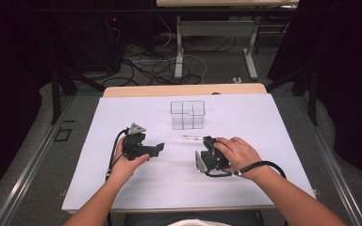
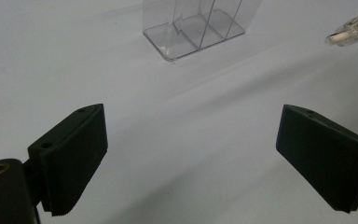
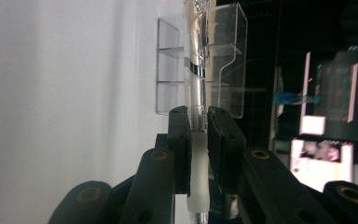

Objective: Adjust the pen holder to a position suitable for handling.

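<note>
**Clear pen held, divided holder ahead**

Right gripper clenched on a slim clear plastic pen, jaws pinching its frosted grip section, barrel pointing away toward the holder. From the high view, pen held low over the white surface, just near of the clear plastic divided holder standing at the far middle. Left gripper released, jaws spread wide, nothing between them, resting left of the right gripper and well apart from the holder.

To do the step well, judged from here: tilt the pen upright before the rim, aim its tip into one compartment rather than across a divider, lower until the tip bottoms out, then let go. Thin walls and light plastic likely to tip if nudged sideways; steadying with the free left gripper probably wise.
</note>
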`<control>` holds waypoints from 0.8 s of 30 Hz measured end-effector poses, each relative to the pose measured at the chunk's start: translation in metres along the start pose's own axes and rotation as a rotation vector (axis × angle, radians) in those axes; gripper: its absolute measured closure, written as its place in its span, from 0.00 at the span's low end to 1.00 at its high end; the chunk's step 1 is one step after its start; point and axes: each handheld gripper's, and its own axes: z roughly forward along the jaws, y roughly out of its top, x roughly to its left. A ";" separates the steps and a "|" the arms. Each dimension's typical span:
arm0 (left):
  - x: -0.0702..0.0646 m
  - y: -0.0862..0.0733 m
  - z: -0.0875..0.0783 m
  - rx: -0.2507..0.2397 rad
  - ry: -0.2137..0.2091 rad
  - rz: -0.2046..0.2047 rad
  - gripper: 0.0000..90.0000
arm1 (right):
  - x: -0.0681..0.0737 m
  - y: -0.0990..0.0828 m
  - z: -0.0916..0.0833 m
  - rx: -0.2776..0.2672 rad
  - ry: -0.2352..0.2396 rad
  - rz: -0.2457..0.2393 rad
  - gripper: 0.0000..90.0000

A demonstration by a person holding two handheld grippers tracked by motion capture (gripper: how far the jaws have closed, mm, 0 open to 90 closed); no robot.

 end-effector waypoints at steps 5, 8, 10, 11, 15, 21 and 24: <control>0.000 0.001 -0.001 -0.002 -0.005 0.010 0.10 | -0.002 -0.003 -0.001 0.012 -0.058 -0.139 0.88; -0.003 0.003 -0.003 -0.015 -0.022 0.001 0.11 | -0.004 -0.007 0.001 0.017 -0.089 -0.228 0.88; -0.005 0.006 -0.006 -0.021 -0.042 0.003 0.12 | -0.004 -0.008 0.001 0.010 -0.110 -0.278 0.88; -0.006 0.007 -0.007 -0.027 -0.049 0.018 0.12 | -0.004 -0.009 0.001 0.008 -0.115 -0.299 0.88; -0.011 0.013 -0.012 -0.029 -0.082 0.079 0.17 | -0.003 -0.009 0.001 -0.005 -0.123 -0.326 0.88; -0.025 0.020 -0.014 0.001 -0.093 0.225 0.23 | 0.001 -0.005 0.000 -0.025 -0.115 -0.360 0.88; -0.033 0.024 -0.014 0.029 -0.098 0.295 0.28 | 0.004 -0.004 0.000 -0.030 -0.104 -0.358 0.88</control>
